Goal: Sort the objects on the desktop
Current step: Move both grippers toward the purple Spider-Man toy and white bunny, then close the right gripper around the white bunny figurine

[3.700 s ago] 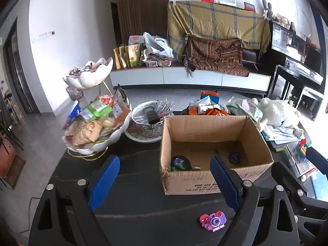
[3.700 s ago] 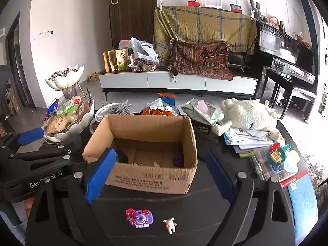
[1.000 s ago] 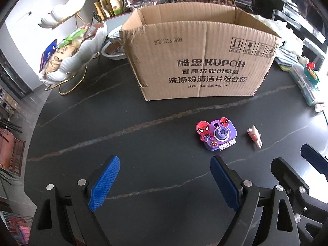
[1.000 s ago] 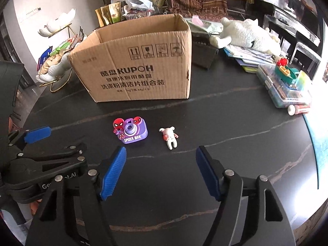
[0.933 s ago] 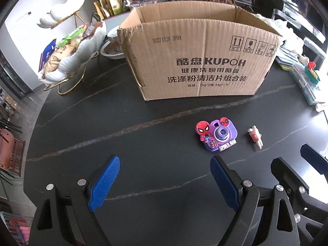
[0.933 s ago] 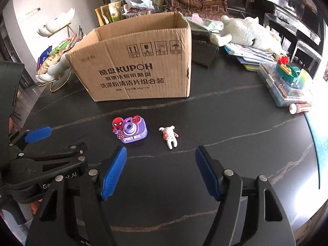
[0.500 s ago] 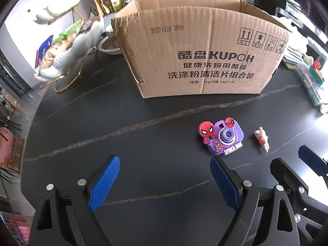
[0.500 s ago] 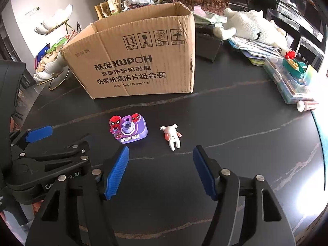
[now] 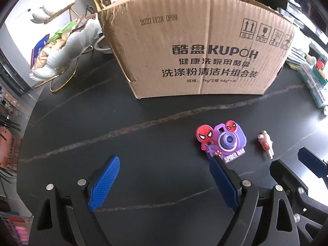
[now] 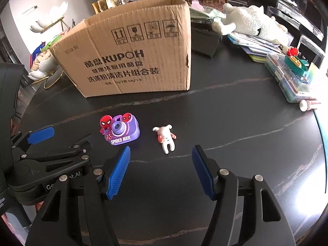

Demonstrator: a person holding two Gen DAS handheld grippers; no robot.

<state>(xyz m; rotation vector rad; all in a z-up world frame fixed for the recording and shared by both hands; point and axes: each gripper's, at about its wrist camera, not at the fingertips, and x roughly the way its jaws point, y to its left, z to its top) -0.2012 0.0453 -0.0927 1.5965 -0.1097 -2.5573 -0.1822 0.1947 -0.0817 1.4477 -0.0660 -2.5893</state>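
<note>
We find both the left gripper (image 9: 164, 176) and right gripper (image 10: 161, 164) wide apart and empty, the right lined up on the white figurine (image 10: 166, 138) beside the toy camera (image 10: 121, 132), presumably for boxing in the carton (image 10: 133, 61).

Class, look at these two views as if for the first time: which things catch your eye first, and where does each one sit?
The big cardboard box printed KUPOH stands at the back of the black table. In front of it, out on the bare tabletop, lies a purple Spider-Man toy camera, with a small white figurine lying just to its right. Both open tools, left and right, hover near them, empty.
</note>
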